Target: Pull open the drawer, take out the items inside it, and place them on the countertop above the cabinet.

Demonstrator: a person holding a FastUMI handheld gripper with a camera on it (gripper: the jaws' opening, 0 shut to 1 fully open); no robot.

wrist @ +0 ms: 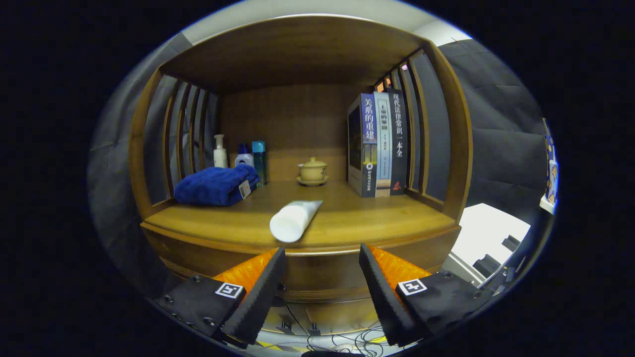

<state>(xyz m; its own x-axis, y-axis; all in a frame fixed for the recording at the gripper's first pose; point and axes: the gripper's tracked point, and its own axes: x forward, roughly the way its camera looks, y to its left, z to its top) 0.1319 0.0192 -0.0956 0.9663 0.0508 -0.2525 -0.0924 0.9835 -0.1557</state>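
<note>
Your gripper [321,258] is spread wide, with nothing between its fingers [258,292]; the gap between the two black pads frames the cabinet's front edge, and the tips sit just below the countertop [238,225].

Take the tube [293,220] as your landmark. It lies on its side on the countertop, close to the front edge, just ahead of and above the gap between your fingers. Its round white cap end faces you and its flat crimped end points back into the cabinet [451,148], angled a little to the right.

Left of the tube and further back, a folded blue towel [216,184] rests on the countertop with a small tag on its near side. Behind the towel stand three bottles [243,154]: a white pump bottle, a white one with a blue cap, and a teal one, close together against the left slats.

Straight behind the tube, near the back panel, a small tan lidded cup [312,171] sits on a saucer. Right of the tube and back, three books [379,144] stand upright side by side against the right slats.

Below the countertop edge, between and beneath your fingers, you see the cabinet's wooden front, and under that some cables [342,339] on the floor. I cannot tell from here whether the drawer is open.
</note>
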